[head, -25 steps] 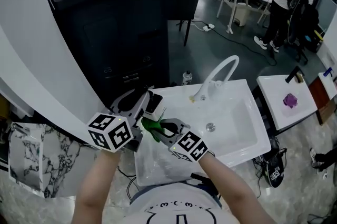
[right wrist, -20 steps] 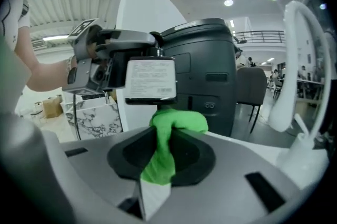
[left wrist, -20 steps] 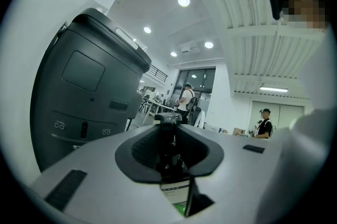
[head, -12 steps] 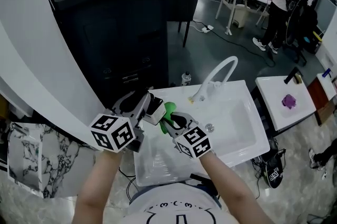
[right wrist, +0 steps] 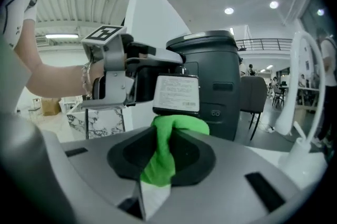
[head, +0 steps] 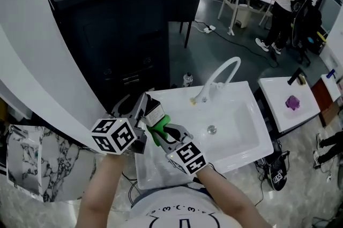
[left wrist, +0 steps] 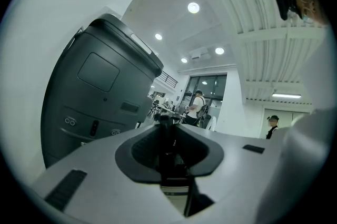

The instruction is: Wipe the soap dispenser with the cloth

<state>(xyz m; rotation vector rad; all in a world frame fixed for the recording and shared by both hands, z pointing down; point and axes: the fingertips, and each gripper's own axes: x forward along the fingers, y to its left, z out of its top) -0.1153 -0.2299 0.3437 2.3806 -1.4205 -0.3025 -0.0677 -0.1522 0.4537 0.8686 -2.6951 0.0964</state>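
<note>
A: What has shifted since half a second back?
B: None of the large things; the black machine [head: 118, 23] behind, the white sink [head: 241, 138] and its curved tap [head: 221, 74] stand where they did; the left tongs [head: 146, 106] have kept their place too, with the soap dispenser [head: 154, 112] raised over the sink's left edge, toward the far corner; the right tongs [head: 163, 129] are what moved; they were up by the far side of the dispenser and have come back toward the person, so the green cloth [head: 155, 133] has slid from the dispenser's upper part down to its near, lower part.
A: And a full second back?
B: Much as now; the cloth was low then as well.
A: How do the left tongs stand?
B: Narrow; the jaws are clamped on the dark dispenser, which fills the slot between them, its white label showing low in the gap.
A: The right ones?
B: Closed tight on the cloth; a green fold runs through the gap and bunches beyond the tips, where it touches the lower edge of the dispenser's label.
A: What carries the dispenser?
B: Only the left tongs; they hold it above the sink's rim, with the cloth just beneath it and the right tongs right beside the left.
</note>
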